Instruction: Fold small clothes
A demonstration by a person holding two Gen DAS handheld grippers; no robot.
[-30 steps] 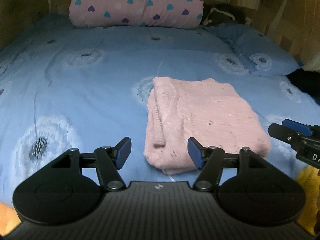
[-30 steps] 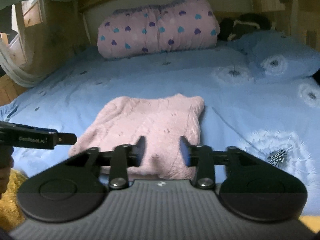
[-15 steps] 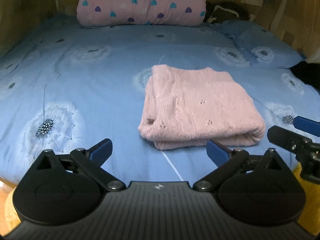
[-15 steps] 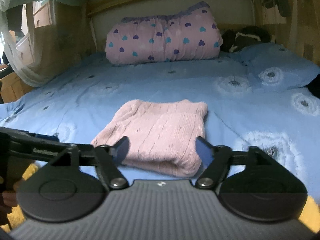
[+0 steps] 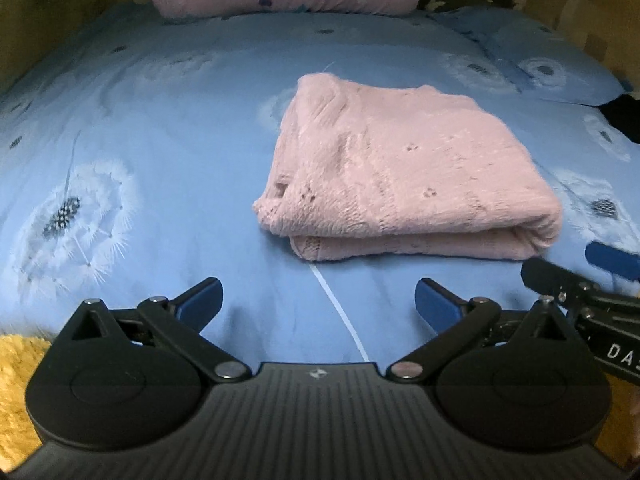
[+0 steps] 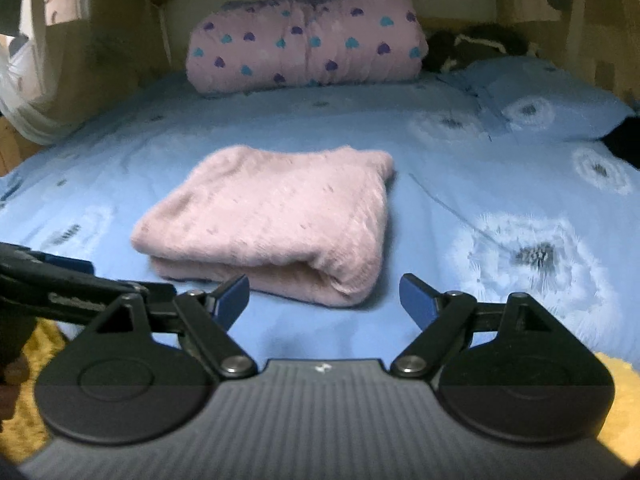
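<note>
A pink knitted garment point(image 5: 404, 172) lies folded into a flat rectangle on the blue dandelion bedsheet point(image 5: 168, 152); it also shows in the right wrist view point(image 6: 276, 216). My left gripper point(image 5: 318, 304) is open wide and empty, held a short way in front of the garment's near edge. My right gripper point(image 6: 324, 298) is open and empty, just in front of the garment's near right corner. The right gripper's tip point(image 5: 580, 280) shows at the right of the left wrist view, and the left gripper's tip point(image 6: 60, 276) at the left of the right wrist view.
A pink rolled quilt with hearts point(image 6: 308, 52) lies at the head of the bed. A blue pillow point(image 6: 548, 100) sits at the far right with dark cloth point(image 6: 476, 46) behind it. Yellow fluffy fabric point(image 5: 20, 368) lies at the bed's near edge.
Both grippers let go of the garment, opened wide and drew back toward the bed's near edge. The folded garment stayed in place.
</note>
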